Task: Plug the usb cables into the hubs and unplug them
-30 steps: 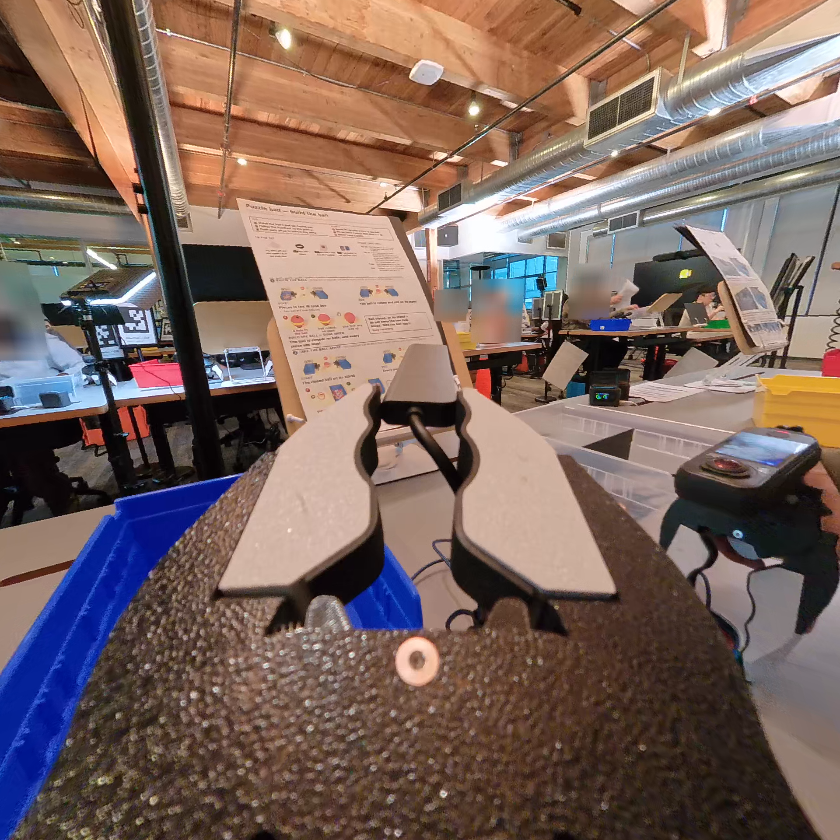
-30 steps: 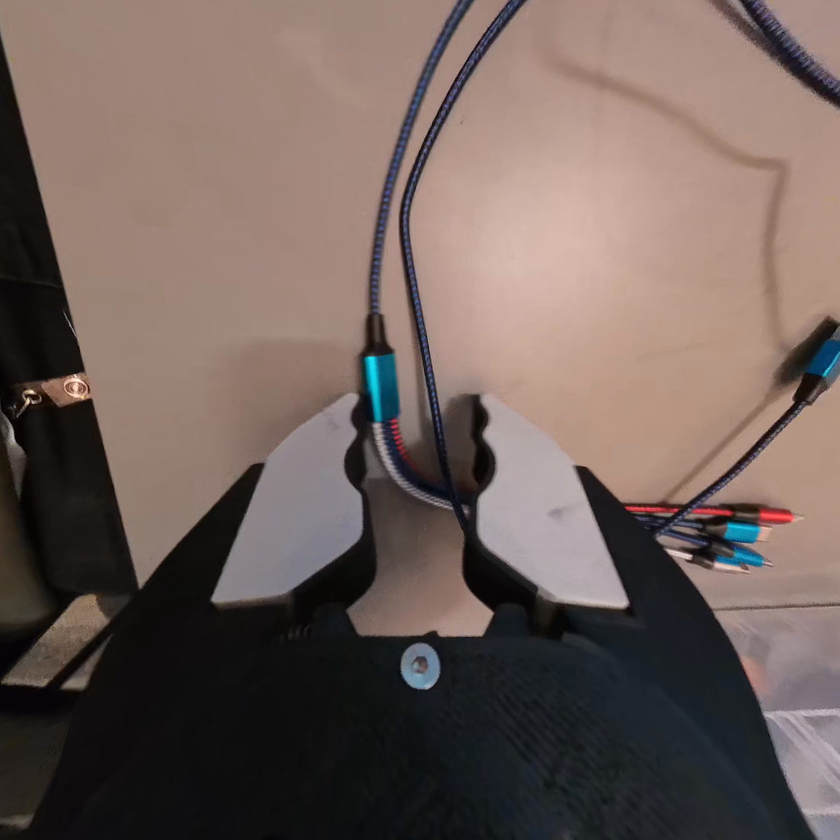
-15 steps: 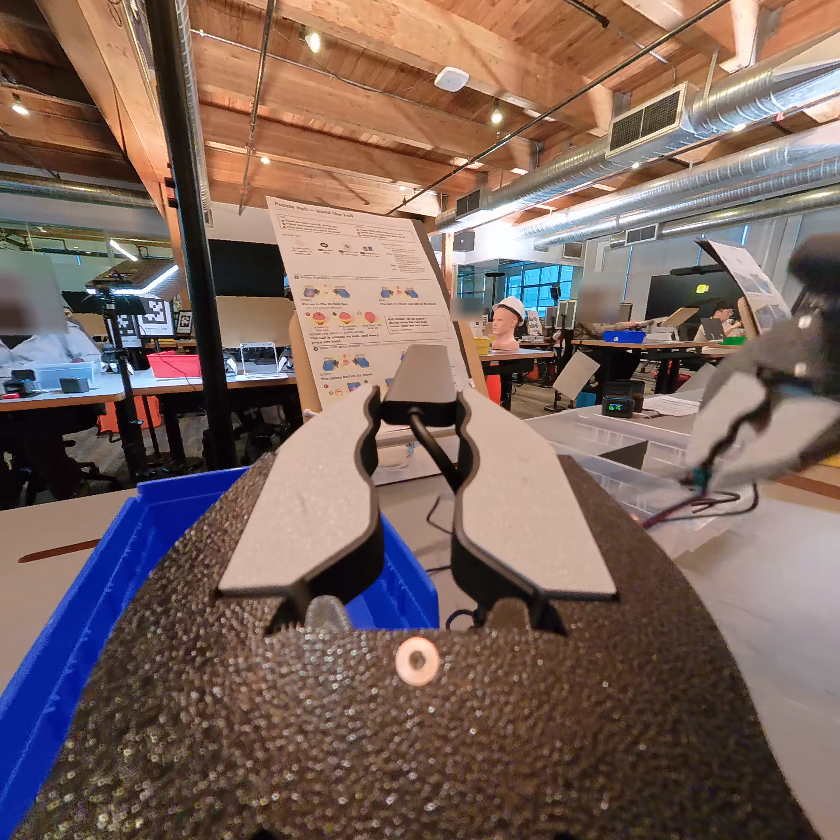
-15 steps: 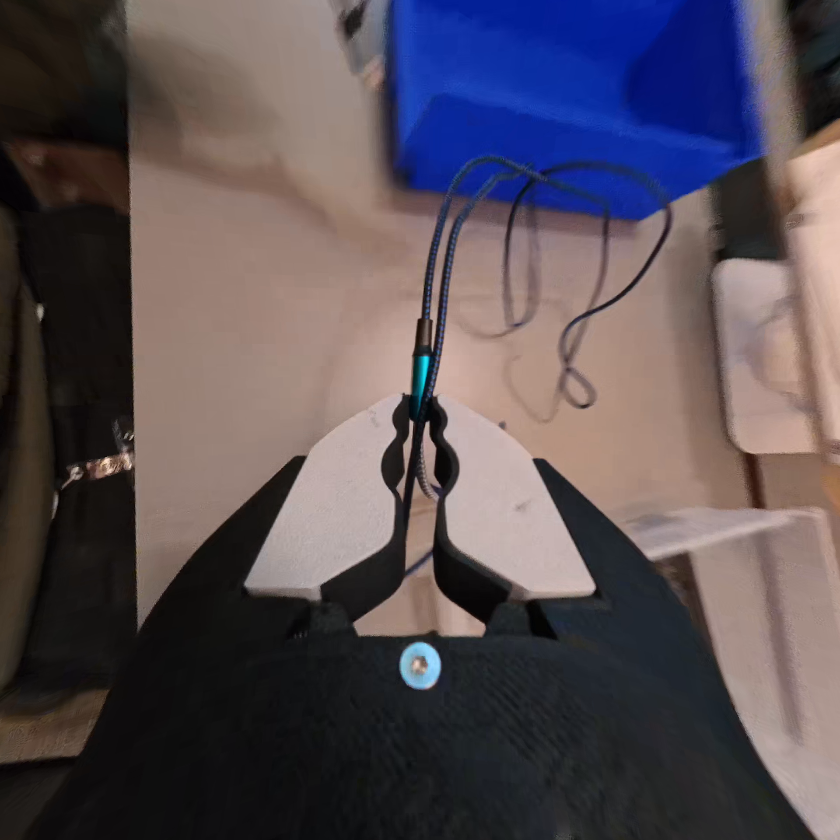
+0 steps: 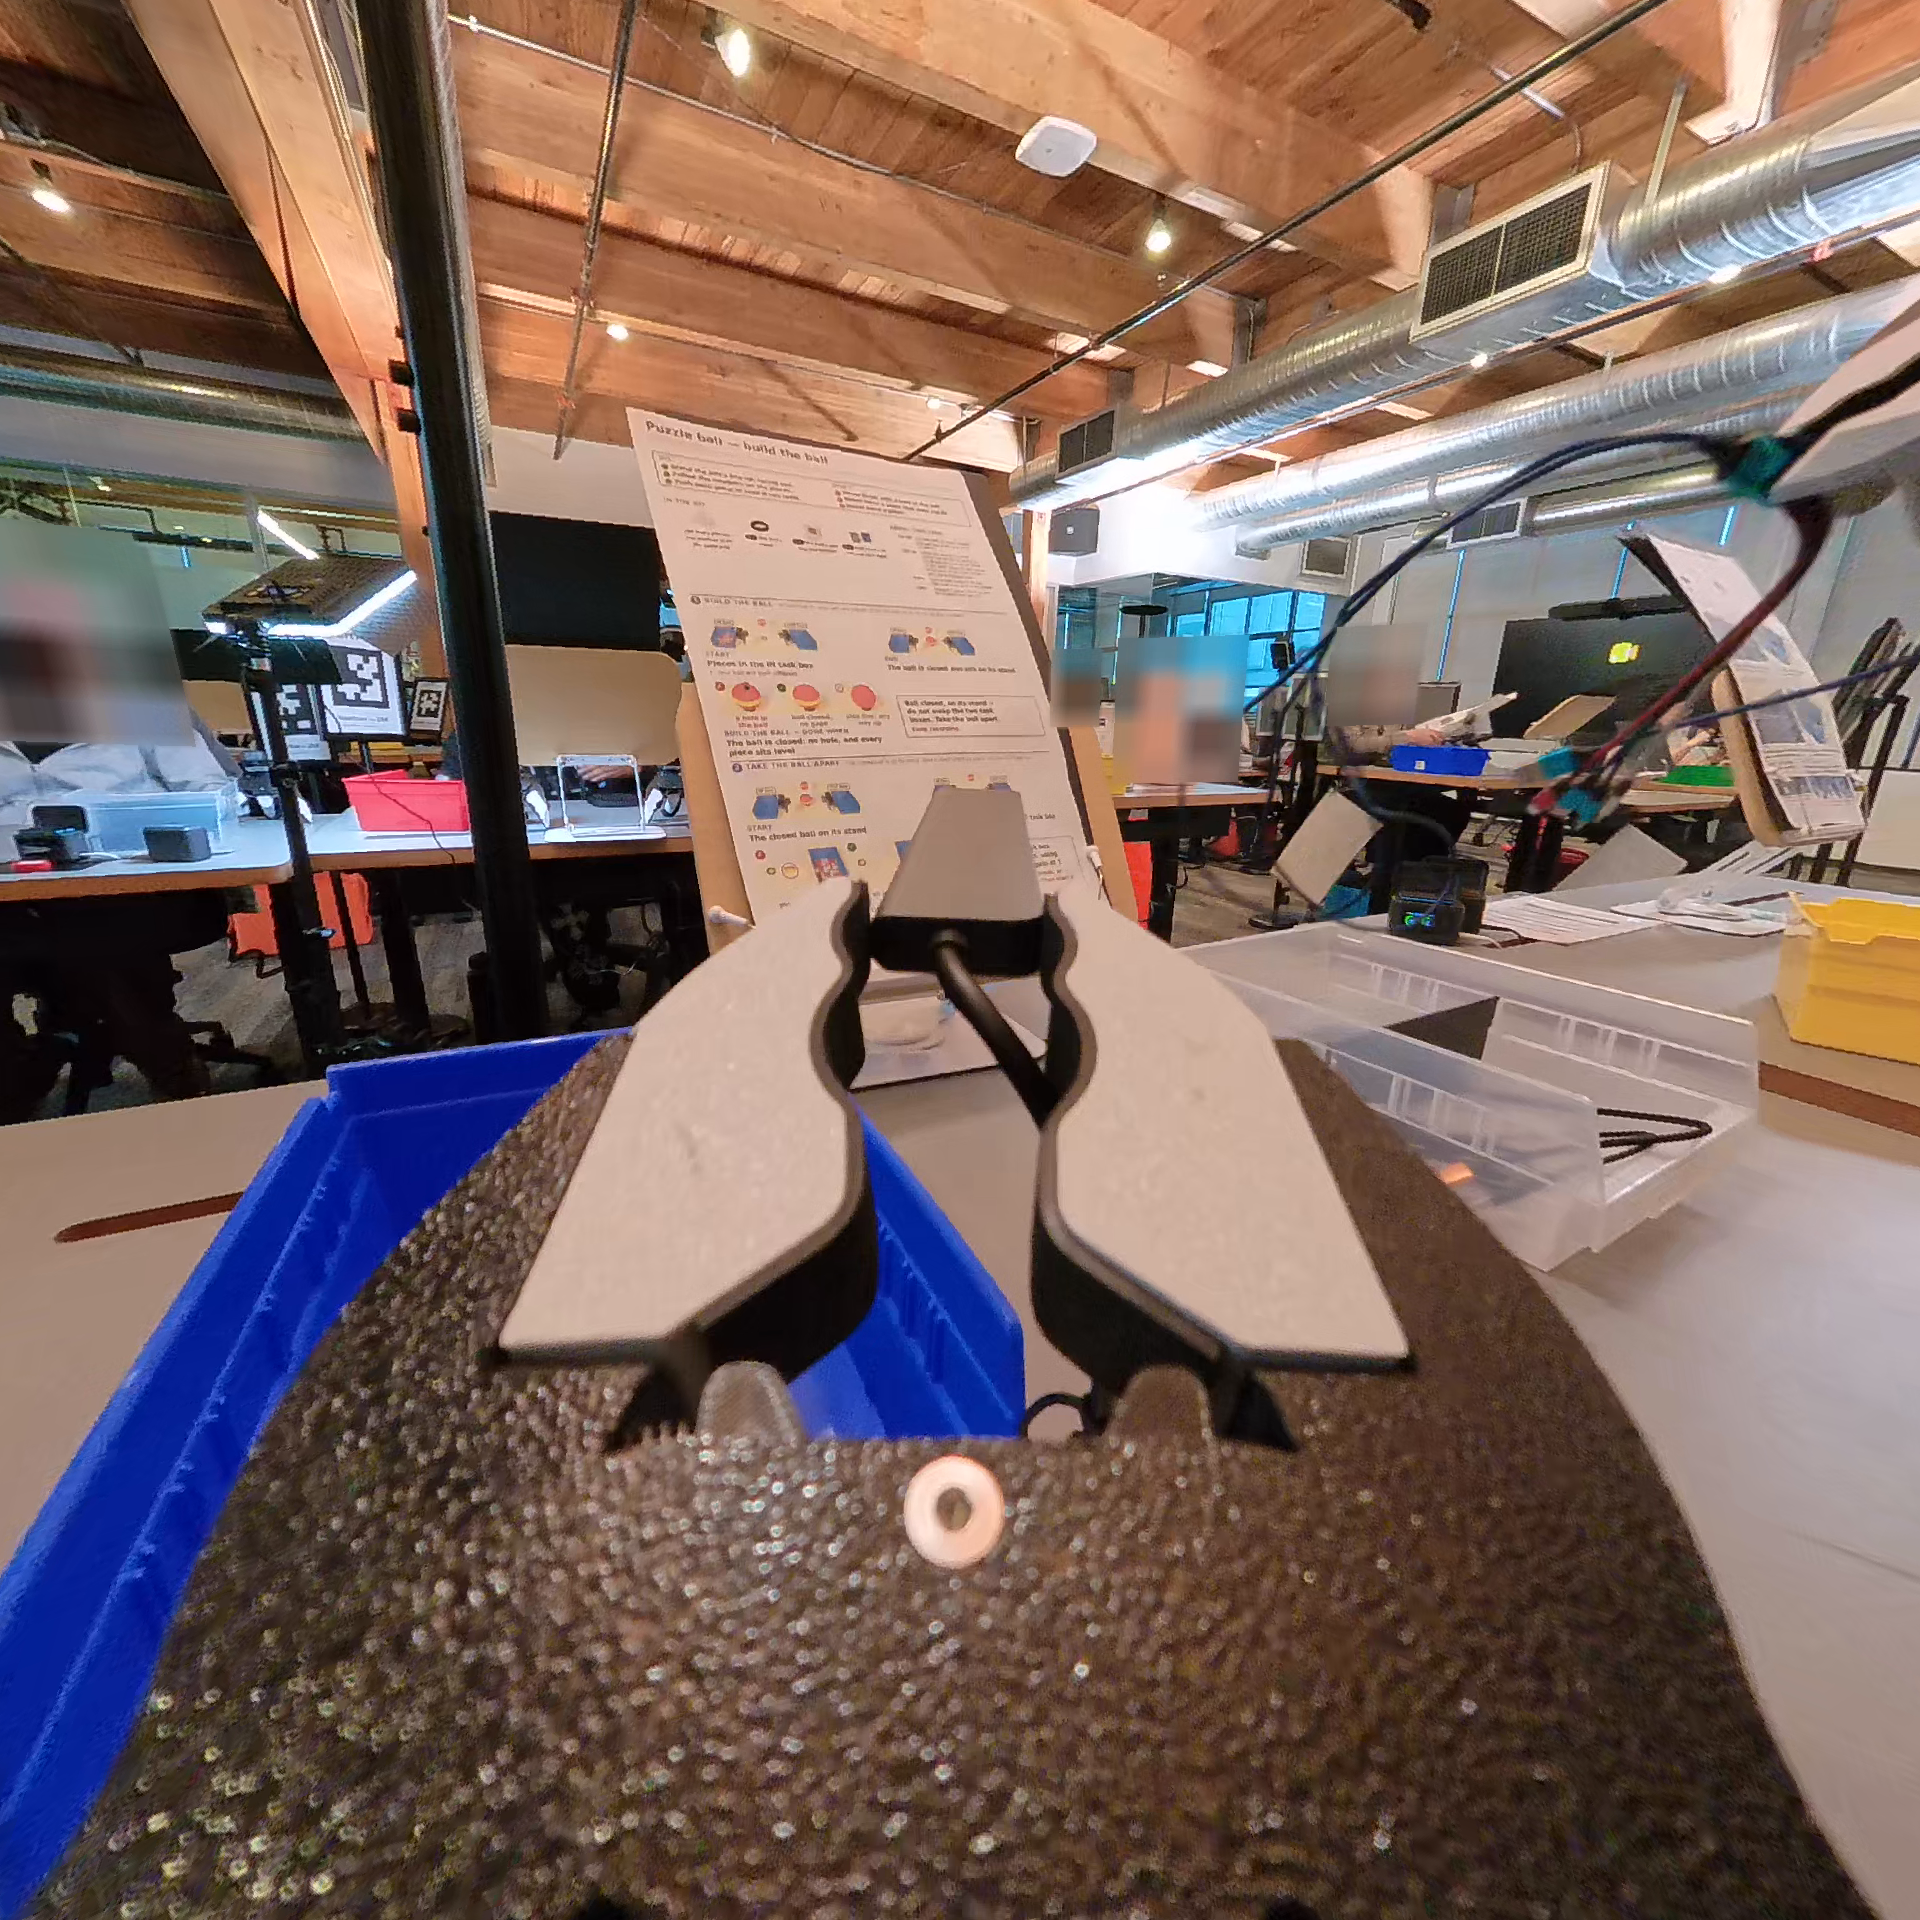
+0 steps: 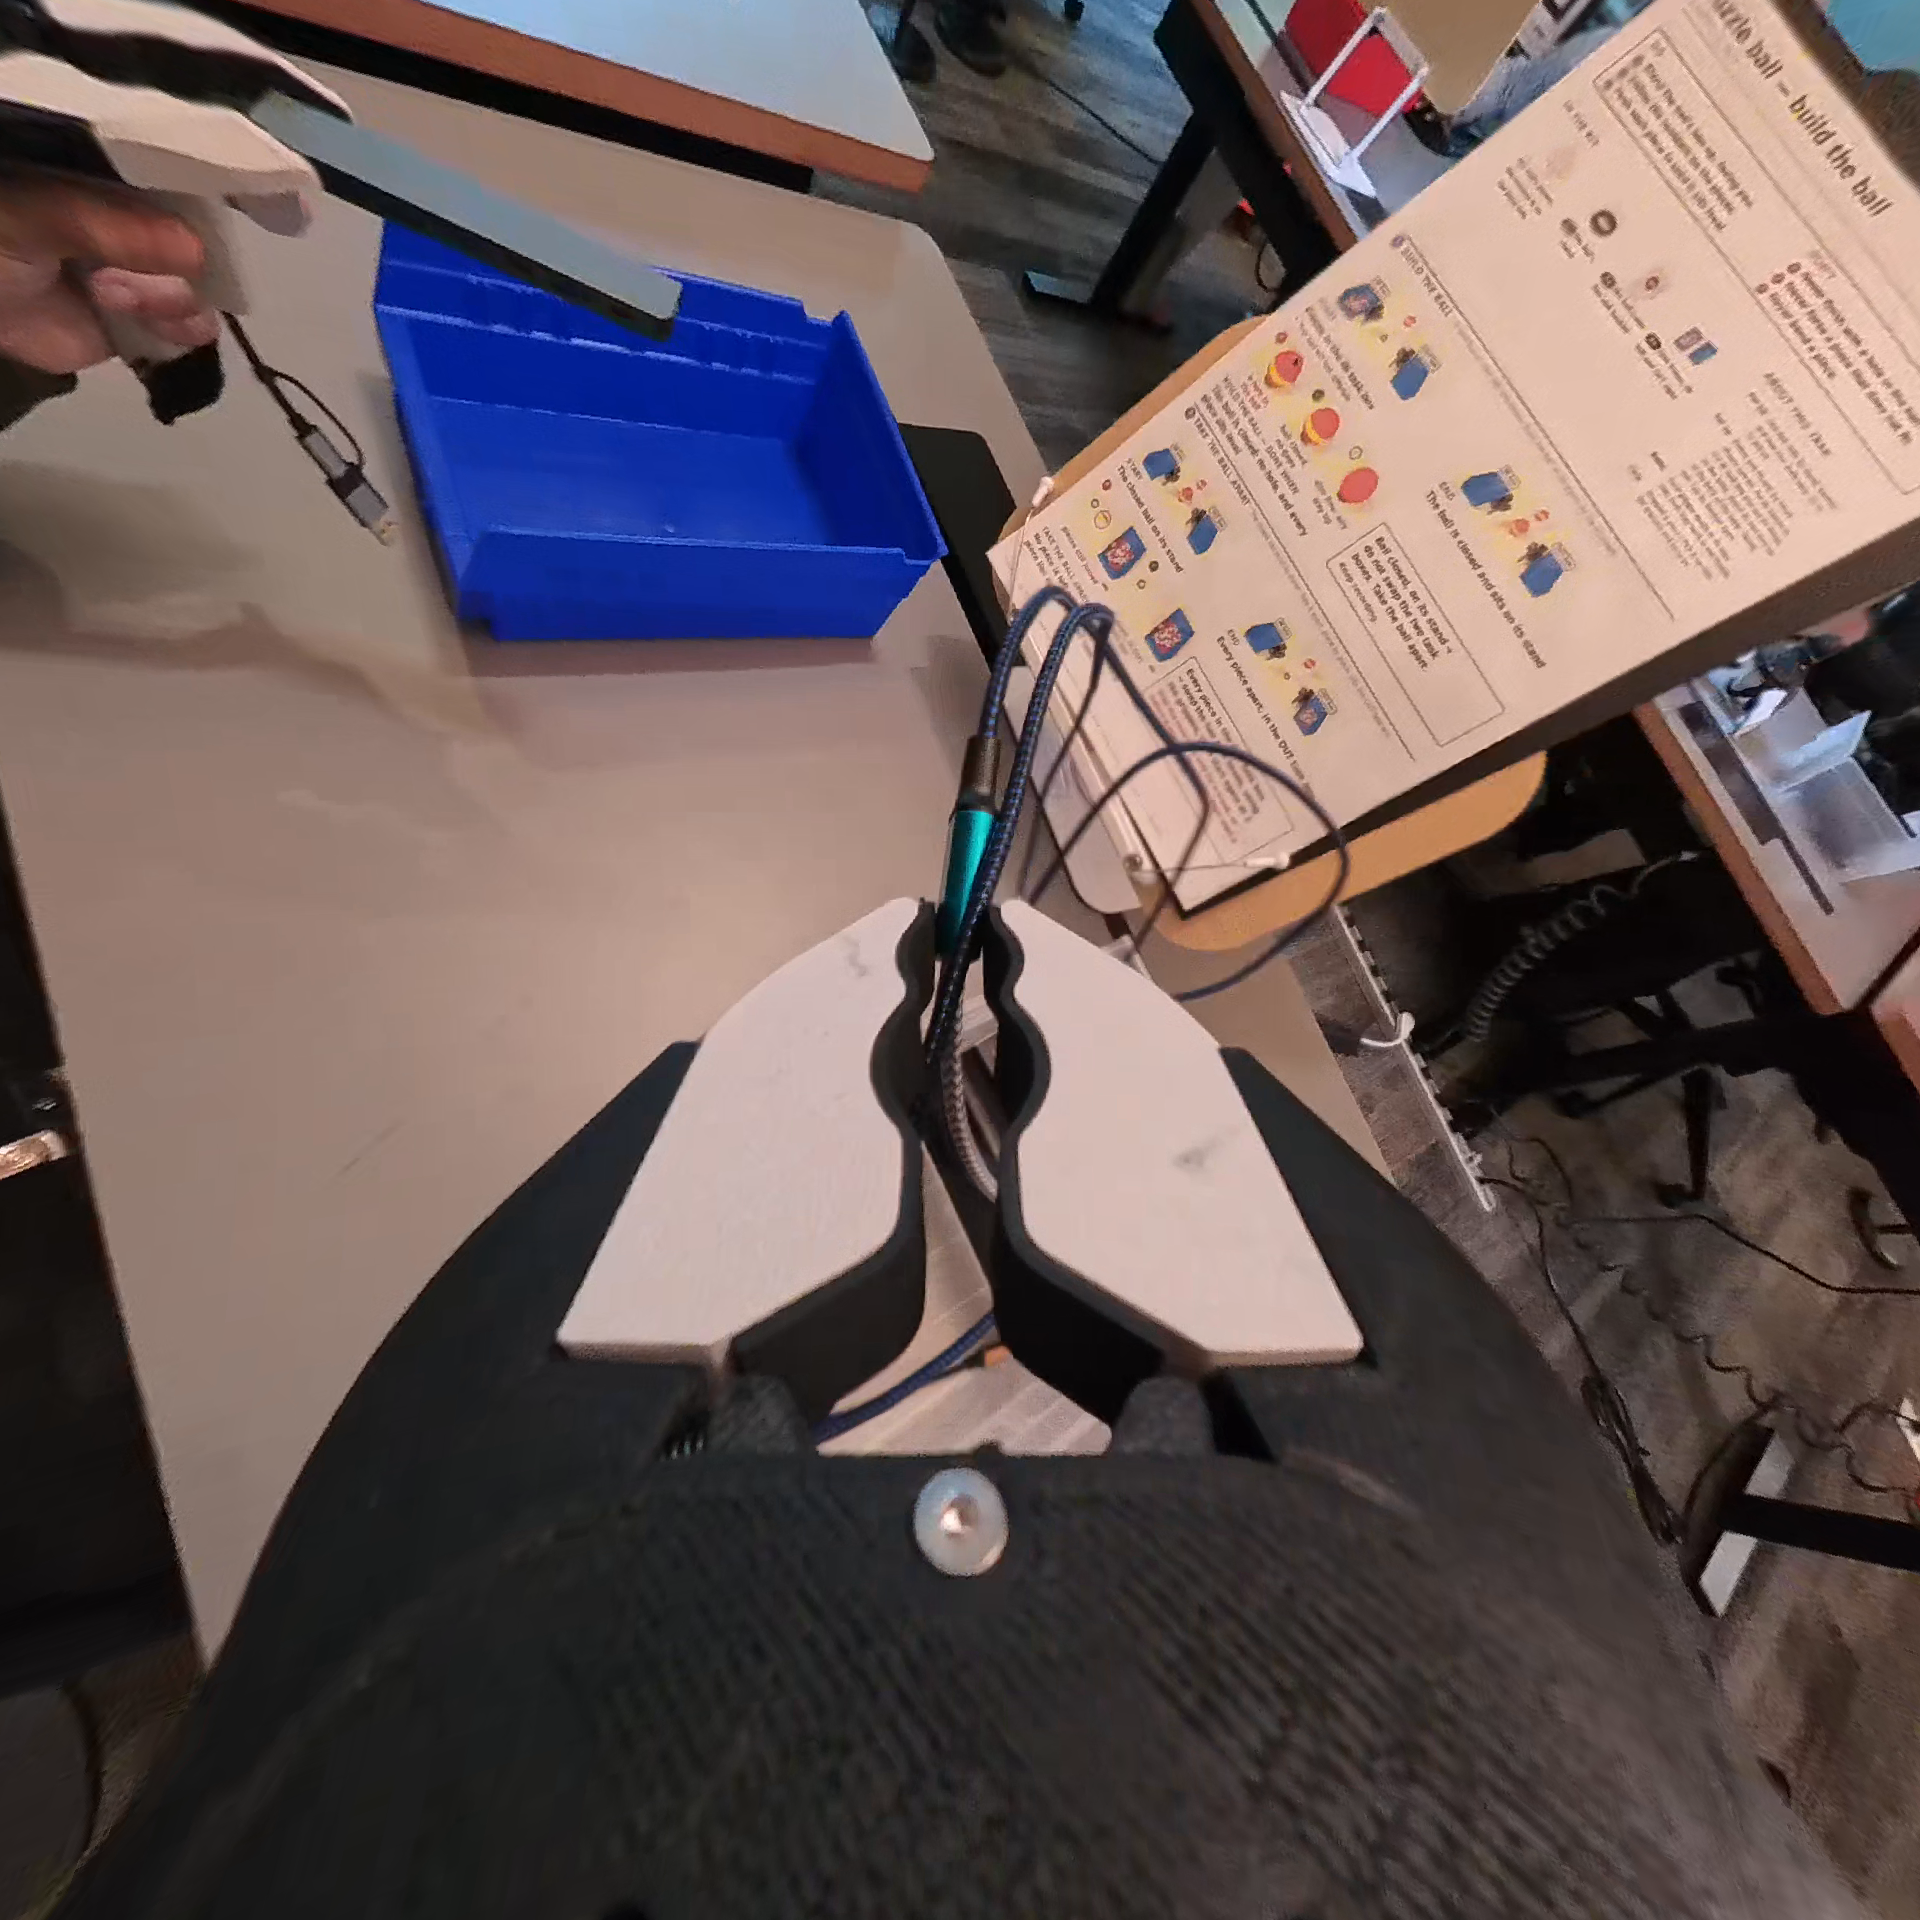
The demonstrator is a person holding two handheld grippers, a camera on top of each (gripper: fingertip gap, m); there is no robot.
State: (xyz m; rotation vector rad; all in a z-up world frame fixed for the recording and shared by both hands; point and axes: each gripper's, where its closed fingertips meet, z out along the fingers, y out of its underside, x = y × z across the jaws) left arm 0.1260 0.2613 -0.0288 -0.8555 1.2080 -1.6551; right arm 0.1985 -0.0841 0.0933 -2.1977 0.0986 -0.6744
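Left hand-held gripper (image 5: 956, 935) raised level above the blue bin (image 5: 343, 1226), pointing out across the room, tips closed on the near end of a grey hub (image 5: 961, 857) with its black lead (image 5: 987, 1023) trailing down between the fingers (image 5: 707, 1143). Seen from the right wrist view as held up at the far left over the bench (image 6: 416, 883), a person's hand (image 6: 83, 281) wrapped round its handle, the hub (image 6: 478, 234) jutting out over the bin (image 6: 665, 488) and its plug (image 6: 358, 499) dangling free. Right hand-held gripper (image 6: 961, 925) tilted down toward the bench edge and the propped instruction sheet (image 6: 1507, 447), tips nearly together, pinching a teal connector (image 6: 966, 852) of the blue braided usb cable (image 6: 1029, 665), the cord looping upward and back through the fingers. In the left wrist view, lifted high at the upper right edge (image 5: 1849, 447), cable (image 5: 1455, 540) hanging in the air with a bundle of coloured connectors (image 5: 1574, 784) swinging below. Clear plastic tray (image 5: 1507, 1049) and yellow bin (image 5: 1849, 987) resting on the bench to the right.
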